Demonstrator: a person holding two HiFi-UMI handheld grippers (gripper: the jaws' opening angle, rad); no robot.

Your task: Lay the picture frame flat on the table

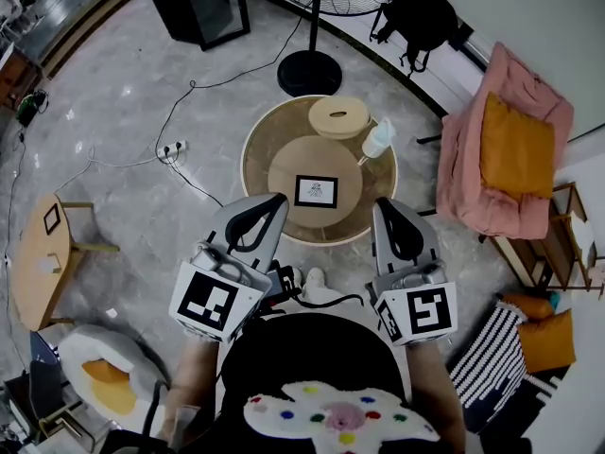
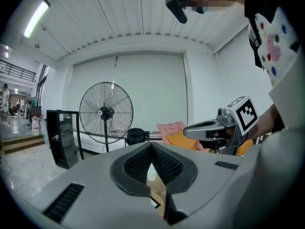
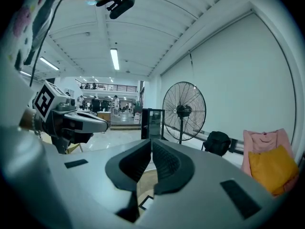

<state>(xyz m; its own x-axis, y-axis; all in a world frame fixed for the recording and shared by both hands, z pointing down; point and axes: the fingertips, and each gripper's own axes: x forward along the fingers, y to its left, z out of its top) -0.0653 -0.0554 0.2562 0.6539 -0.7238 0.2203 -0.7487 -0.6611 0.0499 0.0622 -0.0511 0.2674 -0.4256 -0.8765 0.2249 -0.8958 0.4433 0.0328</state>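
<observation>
As both jaw pairs are seen pressed together with nothing between them, the left hand-held gripper [image 1: 272, 204] and the right hand-held gripper [image 1: 386, 208] are judged clenched and empty. The black-edged rectangular picture frame with a white print [image 1: 316, 191] is found ahead of both, between their two lines of reach and apart from either tip, on the round light-wood tabletop [image 1: 288, 164]. Its face is shown turned upward, so it is judged to be lying flat already, though a slight lean cannot be ruled out. If flat, nothing is left; otherwise a grasp and a lowering are yet to be made.
</observation>
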